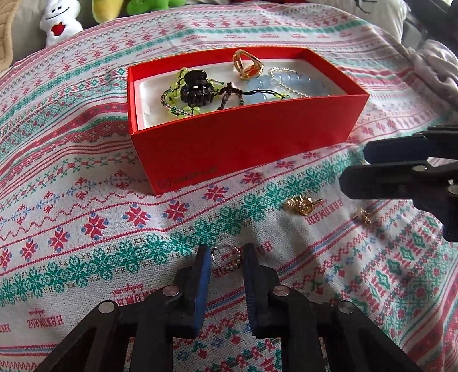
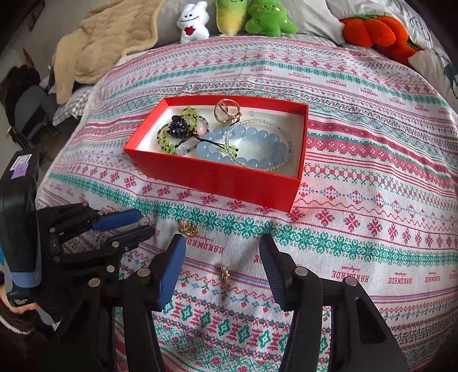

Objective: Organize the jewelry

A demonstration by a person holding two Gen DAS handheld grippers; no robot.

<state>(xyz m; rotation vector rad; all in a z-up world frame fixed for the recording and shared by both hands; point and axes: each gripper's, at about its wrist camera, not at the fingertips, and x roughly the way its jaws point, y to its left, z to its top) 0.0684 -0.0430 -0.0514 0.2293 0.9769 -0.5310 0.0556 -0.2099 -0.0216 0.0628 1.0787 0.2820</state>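
Observation:
A red box [image 1: 243,143] [image 2: 217,180] on the patterned cloth holds a black claw clip [image 1: 196,87], a gold ring [image 1: 247,64], a blue bead bracelet [image 2: 243,143] and green beads. My left gripper [image 1: 227,253] [image 2: 146,221] is low on the cloth in front of the box, shut on a small silver beaded ring [image 1: 227,257] that spans the gap between its pads. My right gripper [image 2: 221,243] [image 1: 357,164] stands open above one gold earring [image 2: 225,273] [image 1: 363,216], apart from it. A second gold earring [image 2: 187,228] [image 1: 303,204] lies between the two grippers.
Plush toys line the back edge: a white one [image 2: 192,24], a green one [image 2: 269,18] and an orange one [image 2: 372,30]. A beige blanket [image 2: 108,43] is heaped at the back left. The cloth falls away at the left, where the floor shows.

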